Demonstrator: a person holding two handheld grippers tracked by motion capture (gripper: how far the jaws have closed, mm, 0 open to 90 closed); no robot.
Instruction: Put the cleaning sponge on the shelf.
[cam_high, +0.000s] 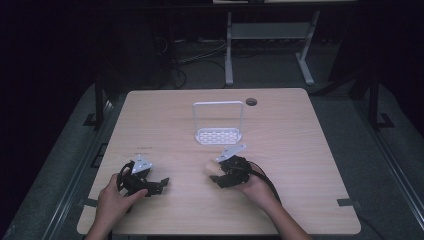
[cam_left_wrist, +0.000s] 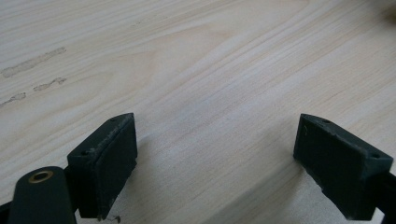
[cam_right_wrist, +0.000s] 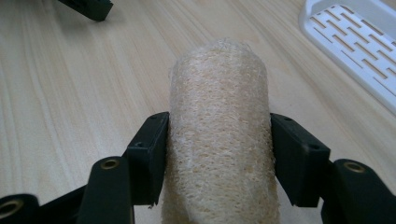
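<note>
A pale wood-grain bench (cam_high: 300, 150) stands in a dark room, with the grey legs of another table frame (cam_high: 229, 50) on the floor beyond its far edge. Near the middle of the bench, toward the far side, sits a white slotted rack (cam_high: 218, 135) with an upright wire loop. At the near right, a person's right hand (cam_high: 257, 187) holds the right gripper (cam_high: 220, 175), its fingers (cam_right_wrist: 149, 154) closed against both sides of a tan loofah sponge (cam_right_wrist: 219, 130). The fibrous cylinder sticks out past the fingertips, just above the bench and near the rack's near edge; the right gripper view shows the rack's slotted base at upper right. At the near left, the left hand (cam_high: 114, 197) holds the left gripper (cam_high: 159, 185) low over the bench, well apart from the sponge. In the left gripper view its fingers (cam_left_wrist: 105, 158) stand wide apart with bare wood between them. A small round hole (cam_high: 251, 101) marks the bench's far right corner.
</note>
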